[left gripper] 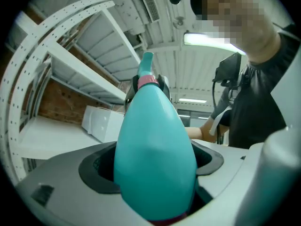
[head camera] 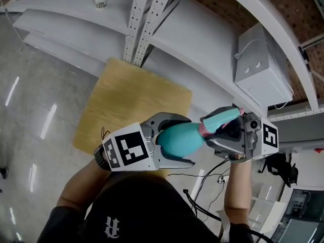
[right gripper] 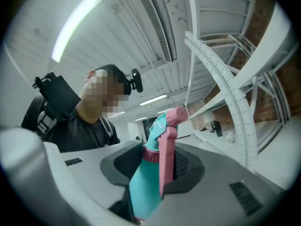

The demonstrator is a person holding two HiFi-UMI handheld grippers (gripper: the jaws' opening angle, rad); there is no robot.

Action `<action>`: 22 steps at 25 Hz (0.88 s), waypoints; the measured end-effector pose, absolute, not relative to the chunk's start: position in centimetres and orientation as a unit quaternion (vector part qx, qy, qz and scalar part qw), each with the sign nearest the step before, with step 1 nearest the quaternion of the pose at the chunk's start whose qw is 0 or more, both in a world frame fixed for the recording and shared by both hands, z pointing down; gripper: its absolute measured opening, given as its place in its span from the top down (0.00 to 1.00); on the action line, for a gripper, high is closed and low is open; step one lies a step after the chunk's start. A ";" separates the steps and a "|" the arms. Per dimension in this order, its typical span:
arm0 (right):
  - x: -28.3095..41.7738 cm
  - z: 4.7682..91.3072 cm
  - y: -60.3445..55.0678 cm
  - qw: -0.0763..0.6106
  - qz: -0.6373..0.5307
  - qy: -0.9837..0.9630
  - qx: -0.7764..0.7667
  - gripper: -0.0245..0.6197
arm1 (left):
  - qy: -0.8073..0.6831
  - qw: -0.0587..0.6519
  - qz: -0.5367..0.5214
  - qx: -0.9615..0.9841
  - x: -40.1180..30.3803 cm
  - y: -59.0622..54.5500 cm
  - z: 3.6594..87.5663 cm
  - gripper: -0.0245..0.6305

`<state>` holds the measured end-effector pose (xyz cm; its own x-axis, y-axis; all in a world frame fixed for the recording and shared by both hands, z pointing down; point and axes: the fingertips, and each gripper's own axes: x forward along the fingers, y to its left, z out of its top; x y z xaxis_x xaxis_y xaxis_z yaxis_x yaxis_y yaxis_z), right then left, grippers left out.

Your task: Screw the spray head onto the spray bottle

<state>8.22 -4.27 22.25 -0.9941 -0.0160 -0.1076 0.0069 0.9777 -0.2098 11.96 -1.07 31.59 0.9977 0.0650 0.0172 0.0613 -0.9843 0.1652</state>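
Spray bottle [head camera: 181, 139] — squeezed by the left gripper [head camera: 173, 140], spray head [head camera: 223, 119] at 2 o'clock pinched in the right gripper [head camera: 218, 131]; base hidden inside the jaws, wooden board [head camera: 131, 97] edge beneath.

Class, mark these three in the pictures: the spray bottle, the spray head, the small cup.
spray bottle [head camera: 179, 138]: head view, middle of its teal body.
spray head [right gripper: 167, 149]: right gripper view, on its pink trigger.
cup [head camera: 101, 0]: head view, on its side wall.

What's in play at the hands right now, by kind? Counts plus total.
grippers: 2 (left gripper, right gripper)
spray bottle: 1
spray head: 1
total: 4
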 end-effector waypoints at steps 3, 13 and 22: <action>8.0 21.7 -3.3 0.076 -0.106 0.990 0.047 0.76 | 0.079 0.095 -0.002 0.992 11.9 0.2 31.0 0.31; 7.9 20.1 -1.7 0.134 -0.126 0.974 0.131 0.76 | 0.159 0.079 -0.015 0.984 11.7 2.9 30.3 0.31; 7.9 20.5 -2.0 0.062 -0.072 0.994 0.050 0.76 | 0.125 0.081 -0.014 0.989 11.6 1.8 30.4 0.31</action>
<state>7.88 -2.04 20.45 -0.9875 0.0901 -0.1295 0.1078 0.9847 -0.1371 11.58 1.81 30.38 0.9683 0.2451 -0.0479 0.2496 -0.9556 0.1565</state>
